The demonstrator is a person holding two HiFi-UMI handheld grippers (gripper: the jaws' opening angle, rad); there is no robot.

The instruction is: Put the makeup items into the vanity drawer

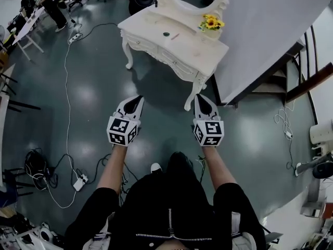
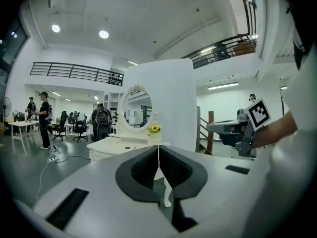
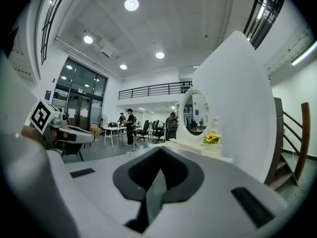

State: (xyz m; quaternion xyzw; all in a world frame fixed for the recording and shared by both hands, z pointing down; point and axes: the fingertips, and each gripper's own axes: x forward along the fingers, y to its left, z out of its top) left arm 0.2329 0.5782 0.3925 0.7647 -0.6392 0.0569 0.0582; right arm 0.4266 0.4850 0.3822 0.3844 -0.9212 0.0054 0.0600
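Both the left gripper [image 1: 136, 98] and right gripper [image 1: 202, 98] were clenched empty, well short of the vanity [image 1: 193, 52]; makeup items [image 1: 166, 34] lay on its top, its drawer [image 1: 179, 65] shut; I judged stepping closer, then unclenching squarely at the drawer, best.

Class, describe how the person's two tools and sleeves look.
Both the left tool and right tool are white shells with black inner linings, each bearing a white cube with black square markers. The person wears a black short-sleeved top with a front zip.
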